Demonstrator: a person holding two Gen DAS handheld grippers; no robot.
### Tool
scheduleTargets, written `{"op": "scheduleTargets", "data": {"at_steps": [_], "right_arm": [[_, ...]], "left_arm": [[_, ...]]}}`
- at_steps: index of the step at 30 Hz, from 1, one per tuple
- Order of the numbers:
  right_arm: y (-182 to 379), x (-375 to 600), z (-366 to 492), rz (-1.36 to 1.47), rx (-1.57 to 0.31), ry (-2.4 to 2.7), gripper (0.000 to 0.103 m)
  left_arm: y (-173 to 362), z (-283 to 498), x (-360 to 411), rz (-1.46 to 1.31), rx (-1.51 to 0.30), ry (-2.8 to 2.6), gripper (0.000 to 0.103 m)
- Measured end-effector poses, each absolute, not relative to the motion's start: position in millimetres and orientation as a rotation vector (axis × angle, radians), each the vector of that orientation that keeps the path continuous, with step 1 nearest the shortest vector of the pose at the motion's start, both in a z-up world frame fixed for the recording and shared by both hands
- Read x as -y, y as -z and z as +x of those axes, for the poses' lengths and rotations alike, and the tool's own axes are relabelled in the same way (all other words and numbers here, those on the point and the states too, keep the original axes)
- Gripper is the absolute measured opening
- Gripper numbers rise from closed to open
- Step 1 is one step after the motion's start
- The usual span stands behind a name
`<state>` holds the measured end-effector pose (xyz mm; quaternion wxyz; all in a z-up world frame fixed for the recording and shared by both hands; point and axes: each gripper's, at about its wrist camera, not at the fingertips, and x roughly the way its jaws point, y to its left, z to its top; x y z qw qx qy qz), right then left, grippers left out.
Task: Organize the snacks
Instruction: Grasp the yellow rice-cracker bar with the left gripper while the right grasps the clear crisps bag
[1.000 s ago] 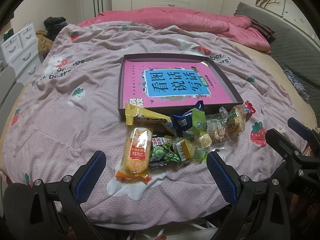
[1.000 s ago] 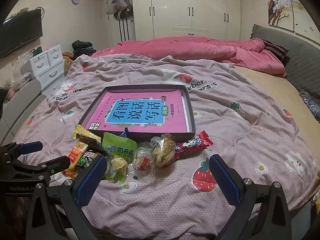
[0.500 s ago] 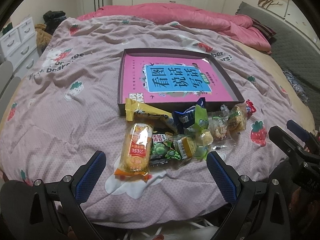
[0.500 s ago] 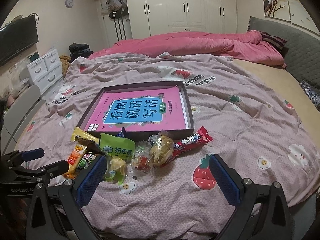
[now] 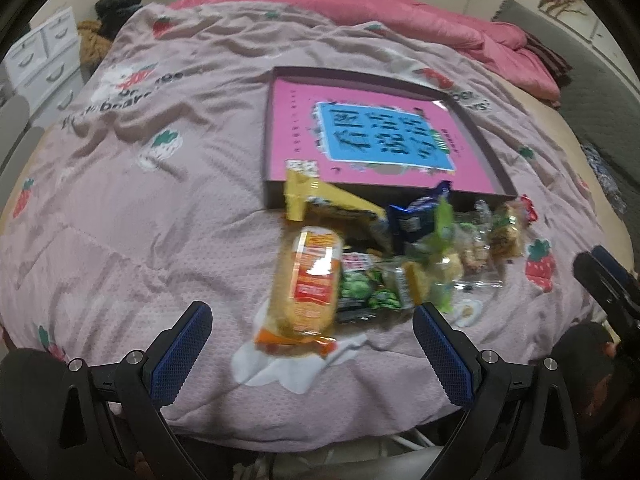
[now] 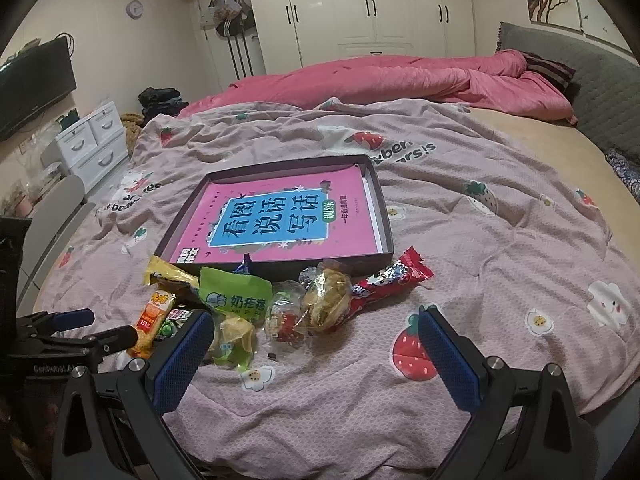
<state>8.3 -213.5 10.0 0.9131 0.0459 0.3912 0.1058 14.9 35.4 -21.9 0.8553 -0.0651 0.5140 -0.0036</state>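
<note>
**Snacks piled in front of the box, both your grippers wide and empty**

On your left, your left gripper (image 5: 312, 320) hangs low over the pink strawberry-print quilt (image 5: 140, 208) with its blue-padded fingers (image 5: 182, 344) spread wide and nothing between them. Just ahead of it lies the orange cake packet (image 5: 308, 280), long axis running away from you toward the box, its near end between the finger tips; "151亿" can be read on it from the right wrist view.

Beyond it sits the shallow dark box (image 6: 382, 216), and the only thing in it is a pink book (image 6: 280, 216) lying flat, titled "看图说话写话" with a green "训练" tag.

The snack pile touches the box's near wall. From left to right in the right wrist view: a yellow wrapper (image 6: 168, 274) leaning on the wall, a green pouch (image 6: 236, 294) reading "奶疙瘩", a clear-wrapped sweet (image 6: 282, 314), a clear-wrapped brown cake (image 6: 326, 300), then a red bar (image 6: 390, 280), long axis slanting up to the right.

Your right gripper (image 6: 312, 340) is also spread wide, holding nothing, its left finger just short of the pile.
</note>
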Motion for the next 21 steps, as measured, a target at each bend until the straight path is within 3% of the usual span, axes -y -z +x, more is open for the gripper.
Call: {"op": "scheduleTargets", "data": {"at_steps": [11,21], "right_arm": [[1.0,216.0,21.4,0.107,-0.839,-0.211,0.103],[28.4,231.1,52.6,0.305,-0.965,-0.162,0.103]], "left_arm": [[43.9,38.7,-46.3,-0.106,-1.133,-0.016,0.100],[59.3,55.8,-47.5,-0.074,-1.160,-0.031,0.100]]}}
